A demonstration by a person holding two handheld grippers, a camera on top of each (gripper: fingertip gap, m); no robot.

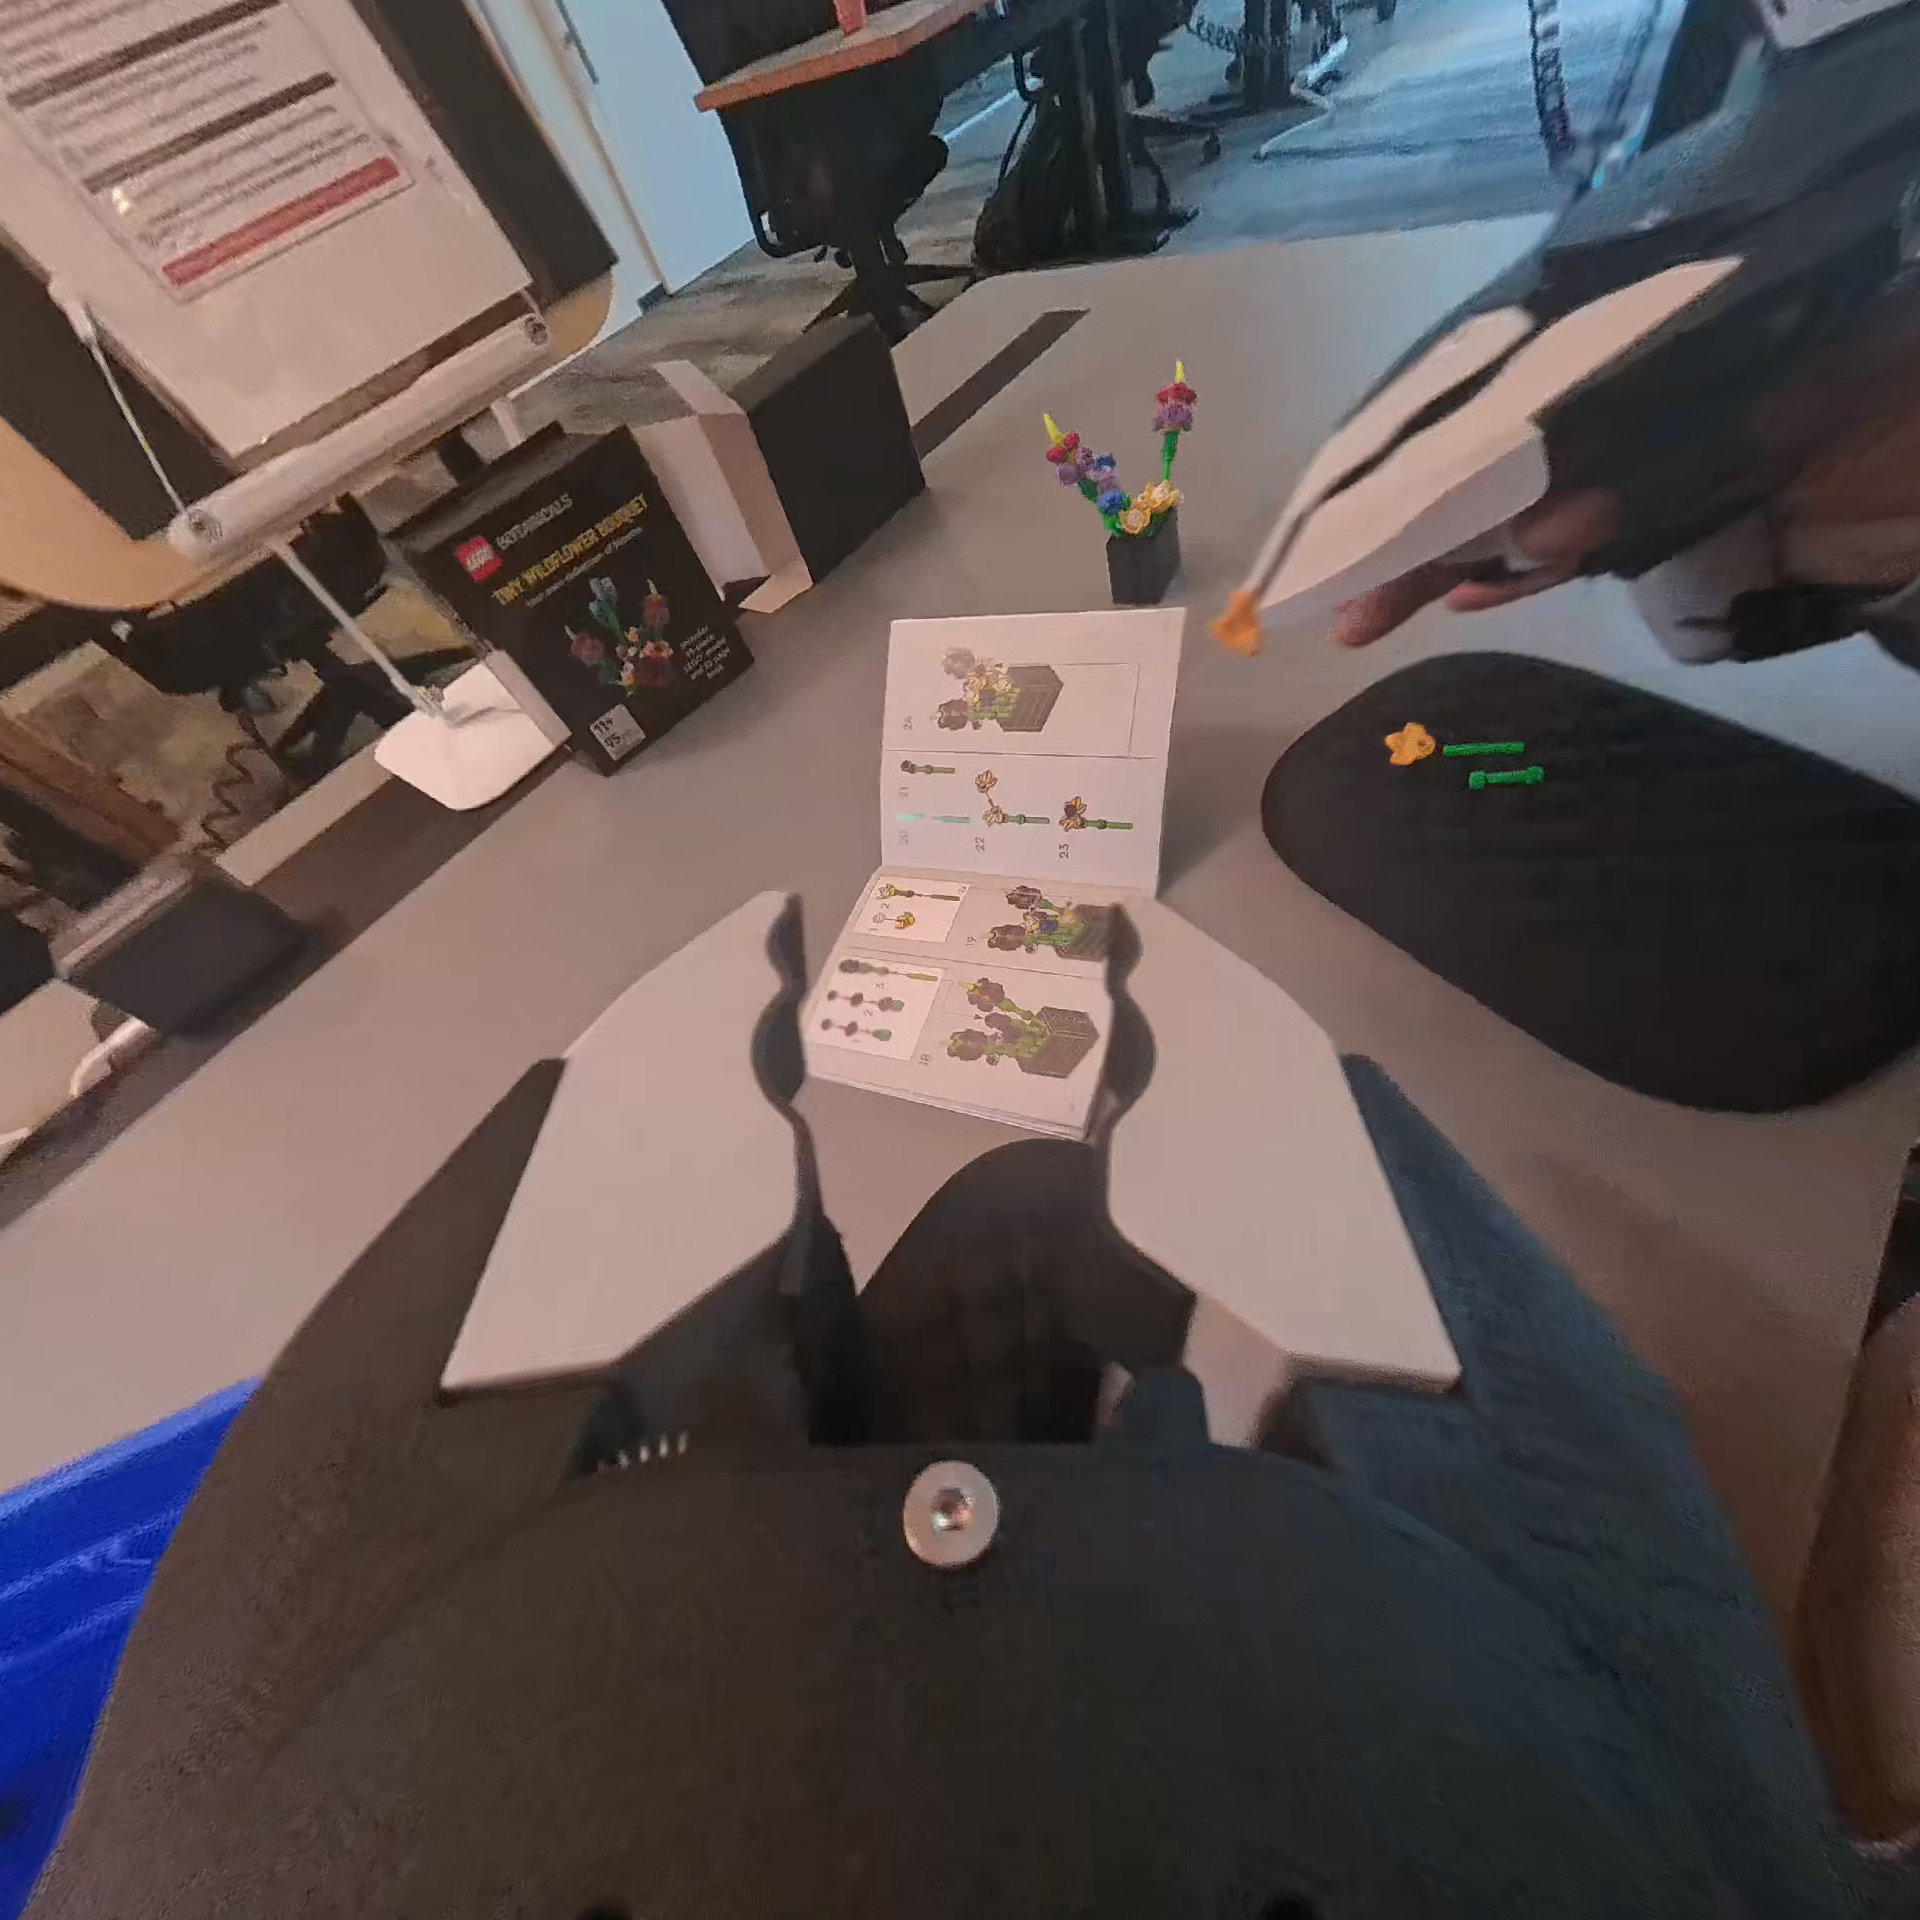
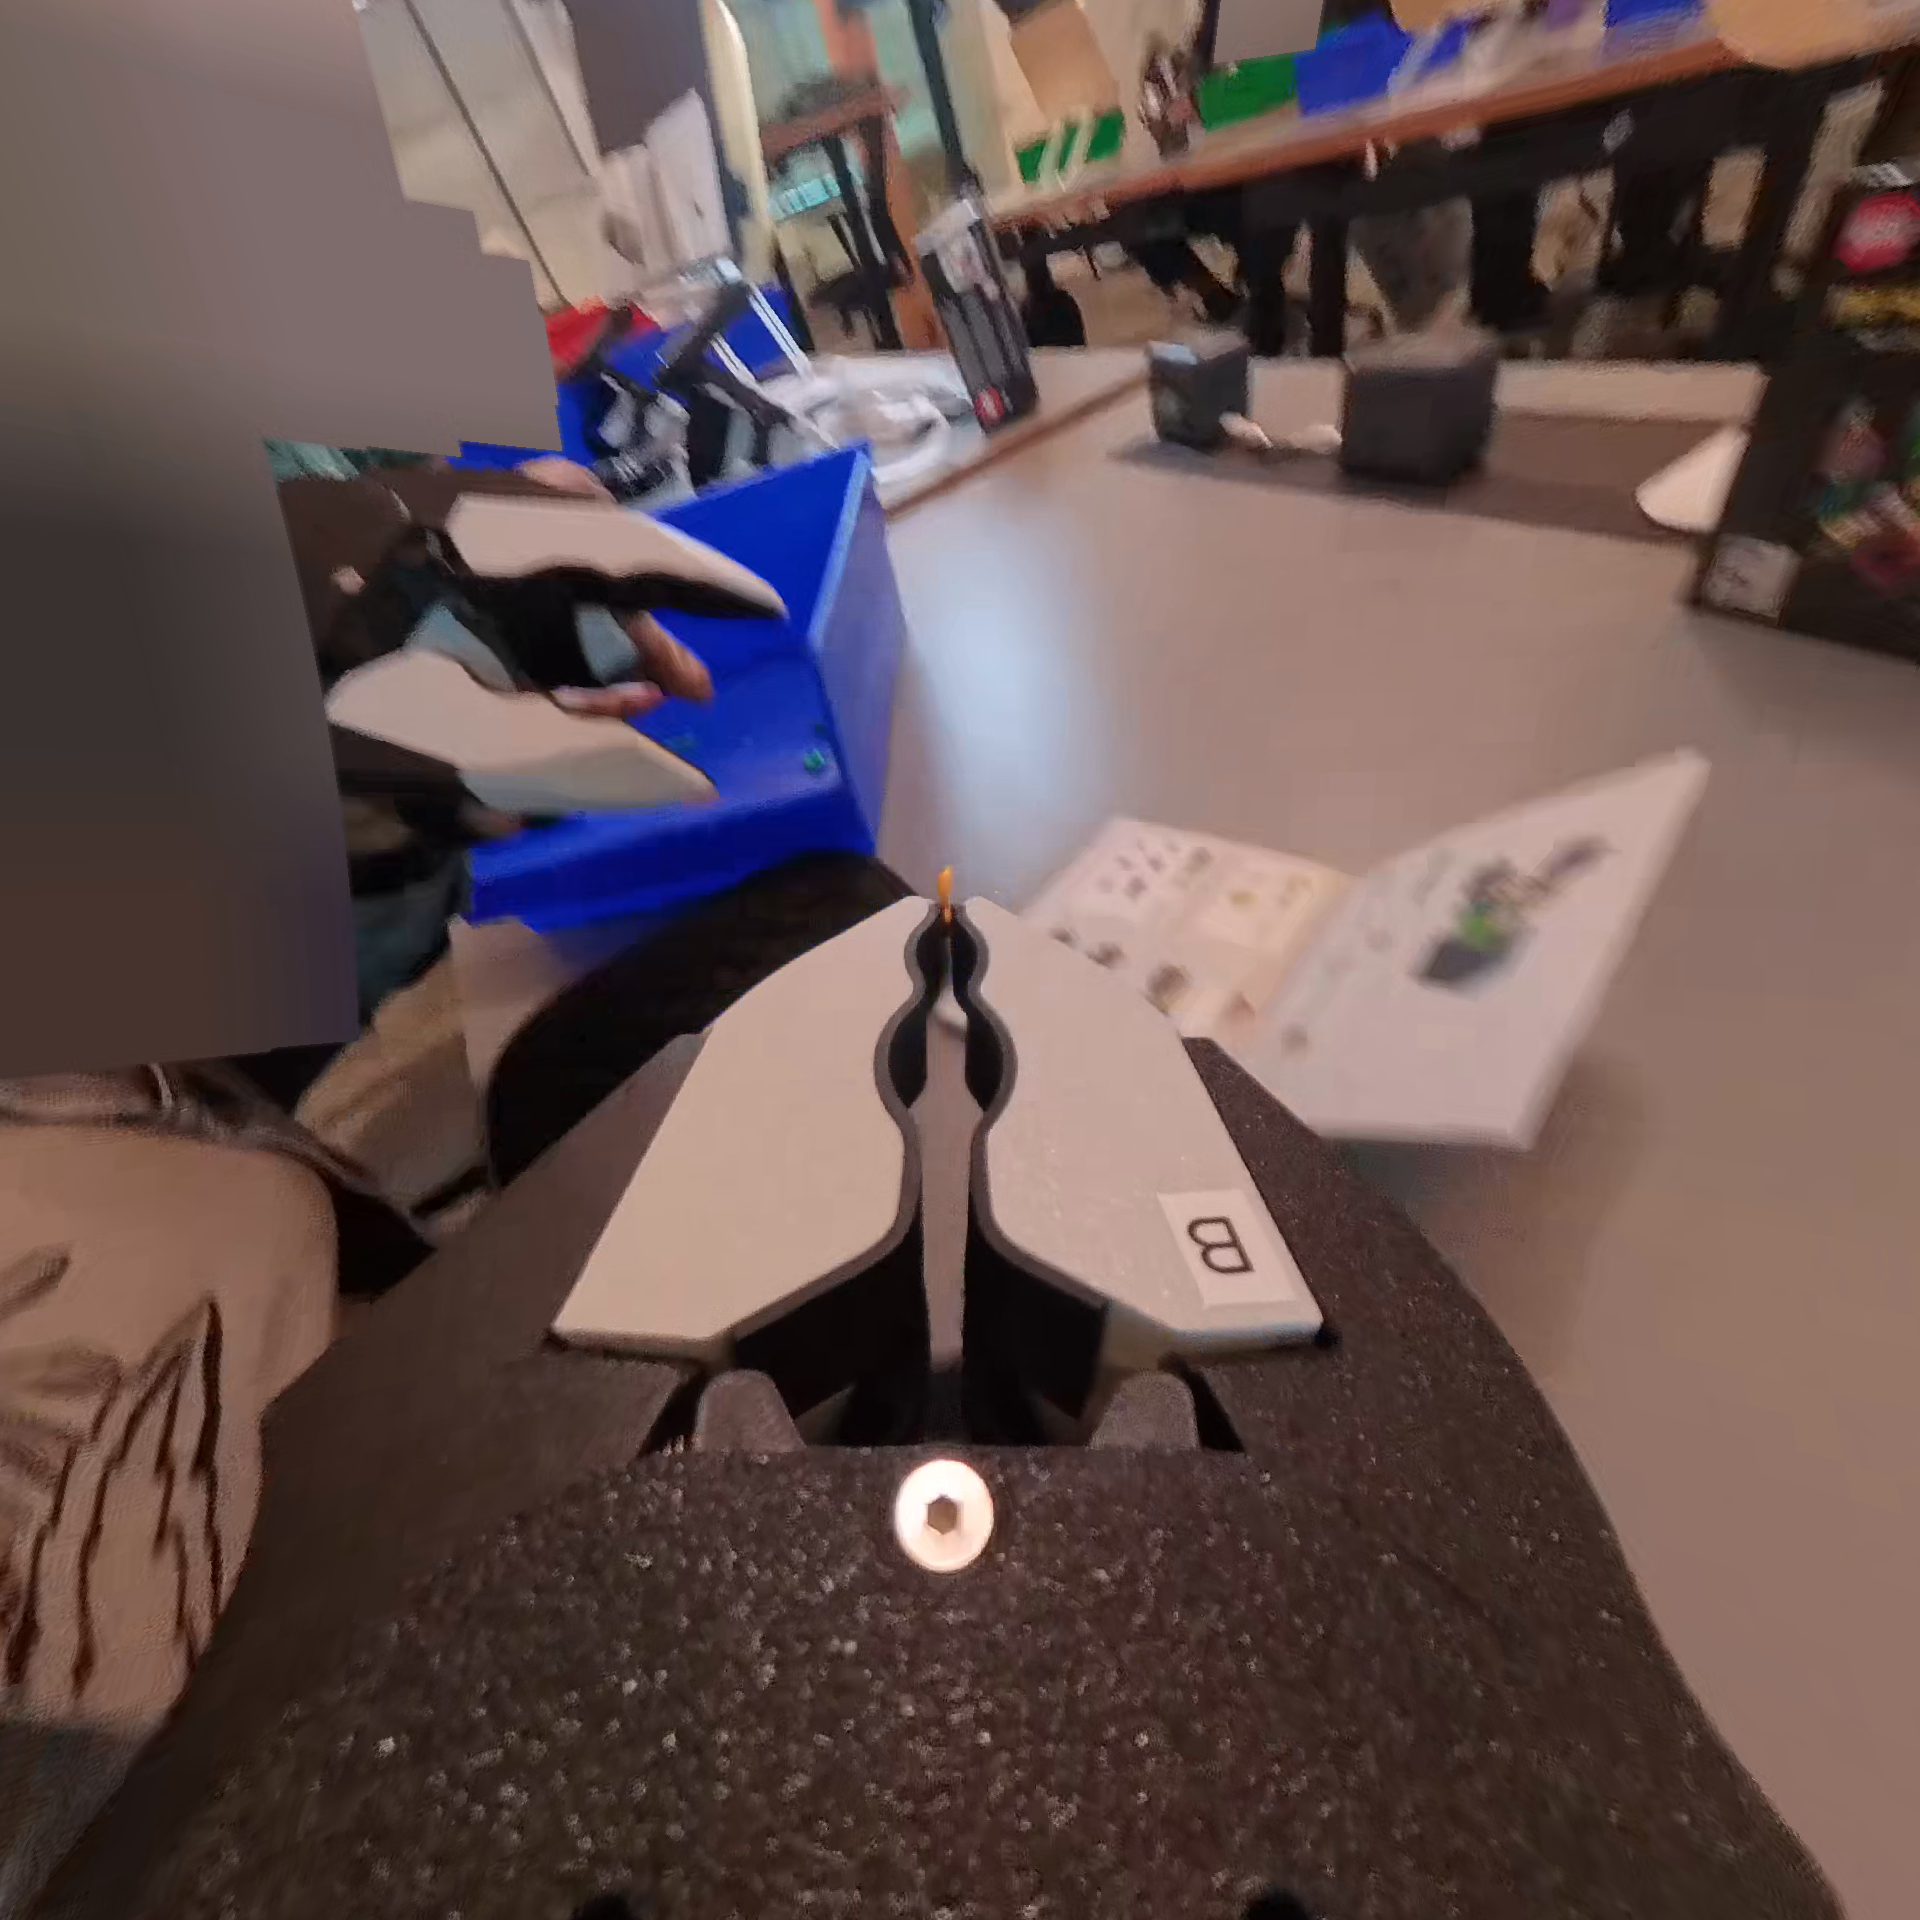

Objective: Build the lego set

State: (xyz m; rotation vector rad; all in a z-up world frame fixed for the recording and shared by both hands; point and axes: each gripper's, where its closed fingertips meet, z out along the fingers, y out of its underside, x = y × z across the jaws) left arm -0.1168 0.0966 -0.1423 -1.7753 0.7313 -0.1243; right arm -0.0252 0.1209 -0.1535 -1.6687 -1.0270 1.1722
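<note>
My right gripper [image 2: 947,909] is shut on a small orange flower piece [image 2: 944,886]; the left wrist view shows it [image 1: 1252,608] in the air at the right with the orange piece [image 1: 1236,623] at its tip. My left gripper [image 1: 961,925] is open and empty above the open instruction booklet [image 1: 1023,790]; it also shows far left in the right wrist view [image 2: 743,691]. A second orange flower piece [image 1: 1409,744] and two green stems [image 1: 1483,748] [image 1: 1505,776] lie on the black mat [image 1: 1621,935]. The partly built bouquet in its black pot [image 1: 1141,556] stands behind the booklet.
The black set box [image 1: 582,603] and a white stand base [image 1: 468,743] sit at the back left. A blue bin [image 2: 769,707] with small green pieces stands beside the mat. The booklet also lies open in the right wrist view [image 2: 1371,956]. Black cubes [image 2: 1418,410] stand farther back.
</note>
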